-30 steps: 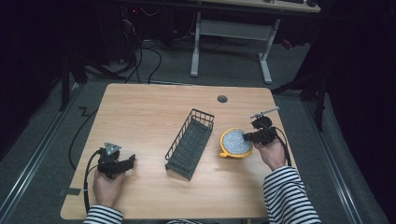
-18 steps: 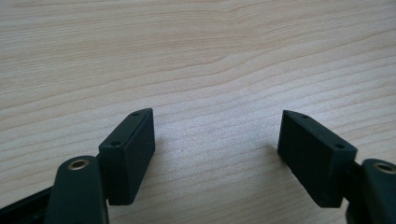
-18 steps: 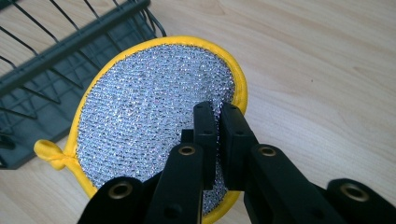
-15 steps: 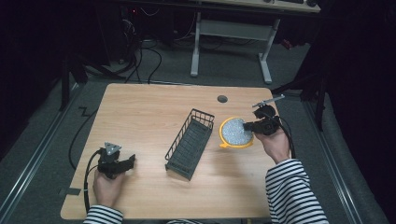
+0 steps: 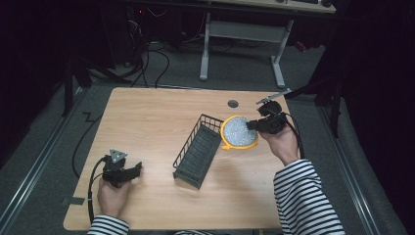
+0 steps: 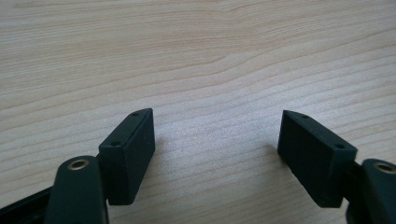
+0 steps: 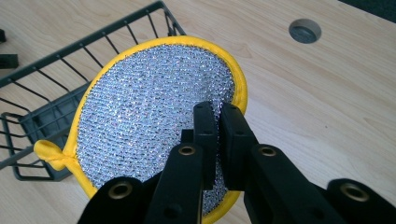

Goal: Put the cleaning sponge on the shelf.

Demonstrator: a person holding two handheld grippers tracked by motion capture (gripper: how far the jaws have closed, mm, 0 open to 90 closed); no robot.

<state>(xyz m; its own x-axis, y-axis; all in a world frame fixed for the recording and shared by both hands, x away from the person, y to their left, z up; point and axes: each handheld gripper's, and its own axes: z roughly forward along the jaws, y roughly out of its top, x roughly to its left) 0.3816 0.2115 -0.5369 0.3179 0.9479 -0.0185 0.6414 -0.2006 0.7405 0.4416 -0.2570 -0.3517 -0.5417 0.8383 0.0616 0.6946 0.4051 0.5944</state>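
Observation:
A round silver scouring pad with a yellow rim [image 5: 238, 131] [image 7: 154, 121] hangs above the table, pinched at its edge by my right gripper [image 5: 253, 125] [image 7: 217, 122], which is shut on it. The pad sits beside the far right end of a black wire basket [image 5: 197, 151] [image 7: 42, 119]. Its yellow loop [image 7: 49, 154] points toward the basket. My left gripper [image 5: 137, 169] [image 6: 217, 154] rests low over bare wood at the near left, jaws wide open with nothing between them.
The wooden table [image 5: 151, 127] has a round cable hole [image 5: 233, 104] [image 7: 304, 31] near its far edge, just beyond the pad. A cable [image 5: 93, 181] trails from the left gripper. A desk frame [image 5: 244, 44] stands on the floor beyond the table.
My right gripper has lifted the scouring pad off the table and carried it up and slightly toward the far edge. The left gripper has stayed put.

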